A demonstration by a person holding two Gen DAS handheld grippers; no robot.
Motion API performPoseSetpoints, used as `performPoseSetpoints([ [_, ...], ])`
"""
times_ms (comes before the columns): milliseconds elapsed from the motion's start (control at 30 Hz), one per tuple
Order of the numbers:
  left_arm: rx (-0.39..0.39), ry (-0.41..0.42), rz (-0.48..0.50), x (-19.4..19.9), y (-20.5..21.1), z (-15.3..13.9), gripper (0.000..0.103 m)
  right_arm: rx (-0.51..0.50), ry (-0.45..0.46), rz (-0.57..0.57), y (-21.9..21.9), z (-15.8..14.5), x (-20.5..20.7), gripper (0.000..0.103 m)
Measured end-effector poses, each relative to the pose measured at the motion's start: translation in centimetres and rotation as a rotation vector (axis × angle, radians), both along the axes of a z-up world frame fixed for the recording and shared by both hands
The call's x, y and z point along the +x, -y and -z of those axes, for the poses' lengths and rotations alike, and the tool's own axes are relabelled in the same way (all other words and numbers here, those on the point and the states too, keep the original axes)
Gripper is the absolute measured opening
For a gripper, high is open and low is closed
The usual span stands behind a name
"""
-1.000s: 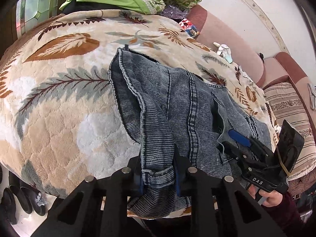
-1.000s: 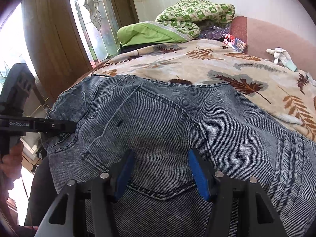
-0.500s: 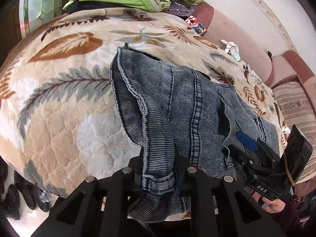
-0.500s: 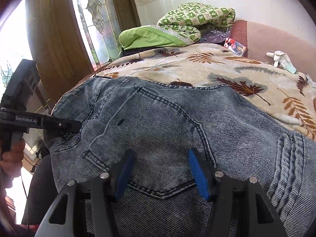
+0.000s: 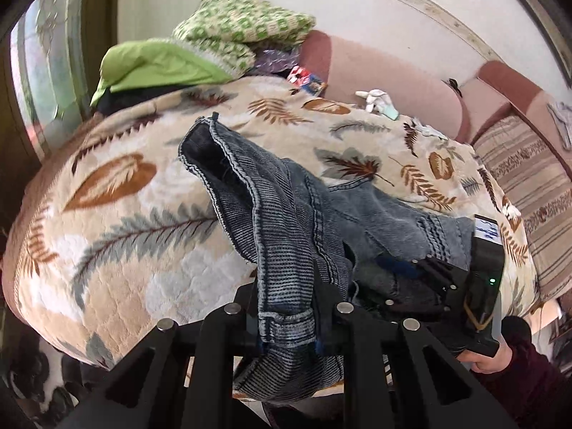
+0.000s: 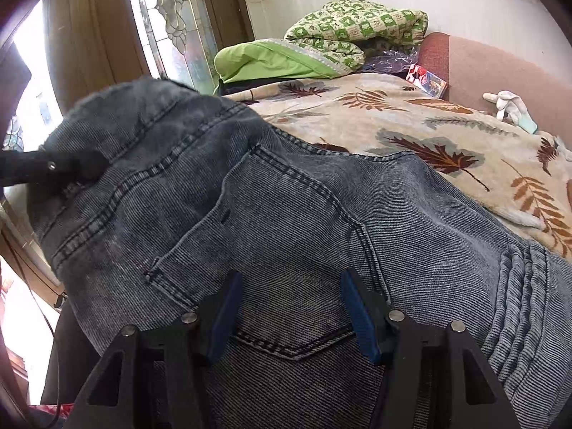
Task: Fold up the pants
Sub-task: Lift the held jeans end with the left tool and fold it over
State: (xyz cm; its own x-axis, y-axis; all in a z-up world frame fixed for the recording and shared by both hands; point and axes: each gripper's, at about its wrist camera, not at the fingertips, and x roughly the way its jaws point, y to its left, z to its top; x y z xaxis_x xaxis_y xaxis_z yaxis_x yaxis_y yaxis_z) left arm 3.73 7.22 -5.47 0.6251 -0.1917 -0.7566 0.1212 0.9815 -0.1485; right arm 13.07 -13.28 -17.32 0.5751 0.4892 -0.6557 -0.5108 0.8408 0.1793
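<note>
Left wrist view: the left tool (image 5: 287,316) is closed on a bunched waistband edge of the denim pants (image 5: 286,221), holding it raised at 6 o'clock. The rest of the pants trails toward 12 o'clock across the leaf-print blanket (image 5: 118,221) on the bed. The right tool (image 5: 404,271) sits at 4 o'clock against the denim; whether it is open cannot be read from here.

Right wrist view: the right tool (image 6: 291,309) stands wide open, its blue pads on either side of the back pocket (image 6: 271,236), gripping nothing. The left tool (image 6: 77,164) enters at 9 o'clock, pinching the lifted fabric.

Progress, as a judgement: the fold is at an early stage. One edge is lifted; no finished crease shows, and the pants lie rumpled, not flattened.

Containers: none visible. A green quilt (image 6: 343,39) lies piled at 12 o'clock.
</note>
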Motion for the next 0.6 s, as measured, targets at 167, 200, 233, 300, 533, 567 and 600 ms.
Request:
performPoseSetpoints([
  [167, 0.046, 0.040, 0.061, -0.7, 3.0, -1.9, 0.019, 0.006, -0.005, 0.001, 0.2, 0.0, -0.2, 0.062],
  [200, 0.054, 0.047, 0.076, -0.8, 3.6, -2.2, 0.019, 0.014, -0.007, 0.001, 0.3, 0.1, -0.2, 0.062],
  [233, 0.063, 0.055, 0.092, -0.9, 4.3, -2.6, 0.019, 0.026, -0.010, -0.001, 0.6, 0.1, -0.3, 0.062],
  [300, 0.080, 0.069, 0.117, -1.0, 5.6, -3.2, 0.019, 0.047, -0.021, -0.007, 1.1, 0.1, -0.3, 0.062],
  [533, 0.115, 0.099, 0.213, -1.3, 10.2, -4.7, 0.019, 0.114, -0.088, -0.043, 3.0, 0.0, -0.4, 0.062],
  [567, 0.120, 0.101, 0.227, -1.3, 10.8, -4.8, 0.019, 0.127, -0.094, -0.047, 3.2, 0.1, -0.4, 0.062],
  [600, 0.125, 0.101, 0.239, -1.3, 11.4, -4.8, 0.019, 0.138, -0.096, -0.052, 3.3, 0.2, -0.3, 0.062],
])
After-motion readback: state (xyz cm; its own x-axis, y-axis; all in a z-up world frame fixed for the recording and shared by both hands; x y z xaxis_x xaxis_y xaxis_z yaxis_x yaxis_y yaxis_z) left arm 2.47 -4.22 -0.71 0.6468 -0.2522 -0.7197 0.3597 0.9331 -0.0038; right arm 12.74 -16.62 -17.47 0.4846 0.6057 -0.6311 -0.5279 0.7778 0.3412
